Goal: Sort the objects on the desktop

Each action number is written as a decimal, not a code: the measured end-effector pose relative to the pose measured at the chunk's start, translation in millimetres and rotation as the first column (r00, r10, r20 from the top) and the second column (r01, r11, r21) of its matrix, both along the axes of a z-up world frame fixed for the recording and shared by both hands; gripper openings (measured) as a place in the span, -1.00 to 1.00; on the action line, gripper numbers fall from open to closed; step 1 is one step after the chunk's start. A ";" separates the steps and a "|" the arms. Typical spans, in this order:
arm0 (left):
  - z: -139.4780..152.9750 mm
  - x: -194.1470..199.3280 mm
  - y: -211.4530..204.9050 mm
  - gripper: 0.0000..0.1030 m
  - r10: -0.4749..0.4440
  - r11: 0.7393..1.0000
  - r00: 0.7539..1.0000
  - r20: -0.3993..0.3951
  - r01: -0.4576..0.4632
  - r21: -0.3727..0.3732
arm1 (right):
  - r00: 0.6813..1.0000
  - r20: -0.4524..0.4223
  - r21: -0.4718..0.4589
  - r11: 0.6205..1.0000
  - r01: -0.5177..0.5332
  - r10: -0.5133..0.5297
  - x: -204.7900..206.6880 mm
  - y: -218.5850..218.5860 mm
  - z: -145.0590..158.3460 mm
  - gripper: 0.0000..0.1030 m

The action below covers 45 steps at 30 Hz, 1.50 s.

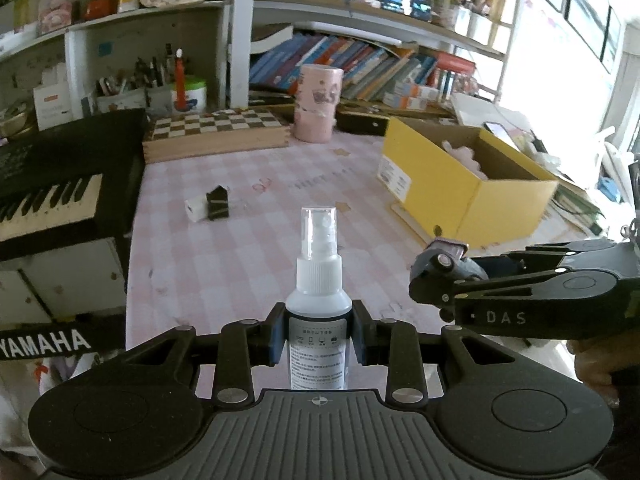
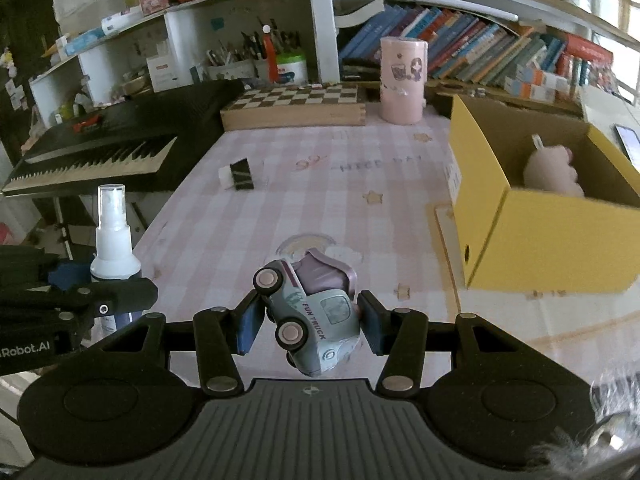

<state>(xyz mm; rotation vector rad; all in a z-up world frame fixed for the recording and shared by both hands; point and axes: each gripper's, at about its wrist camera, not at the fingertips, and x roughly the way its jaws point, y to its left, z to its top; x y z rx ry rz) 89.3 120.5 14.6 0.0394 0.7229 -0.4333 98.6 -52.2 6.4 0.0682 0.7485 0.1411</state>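
My left gripper (image 1: 319, 338) is shut on a white spray bottle (image 1: 319, 304) with a clear cap, held upright above the near edge of the pink checked table (image 1: 248, 248). The bottle also shows in the right wrist view (image 2: 114, 240). My right gripper (image 2: 310, 326) is shut on a pale blue toy truck (image 2: 316, 320) with pink wheels, tilted on its side, above the table's near part. The truck also shows in the left wrist view (image 1: 444, 258), to the right of the bottle. A small black-and-white object (image 1: 210, 205) lies on the table at mid left.
An open yellow cardboard box (image 2: 540, 232) with a pink plush toy (image 2: 550, 172) inside stands at the right. A chessboard box (image 2: 294, 106) and a pink cylinder (image 2: 402, 80) stand at the back. A black keyboard (image 2: 104, 152) lies along the left. Bookshelves are behind.
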 end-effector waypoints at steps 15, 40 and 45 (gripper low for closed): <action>-6.8 -48.2 -24.7 -0.40 -0.223 0.975 0.975 -0.008 0.223 0.003 | 0.977 -0.021 0.013 0.977 0.212 -0.212 -90.9 -10.2 -11.4 -0.06; -2.7 -25.5 -120.1 -0.40 -0.401 0.916 0.916 -0.005 0.401 -0.011 | 0.920 -0.020 0.010 0.920 0.392 -0.392 -107.2 -97.2 -7.8 -0.06; 3.9 -11.5 -144.8 -0.40 -0.401 0.916 0.916 0.013 0.401 -0.026 | 0.913 -0.010 0.010 0.913 0.408 -0.408 -96.2 -129.3 -2.6 -0.06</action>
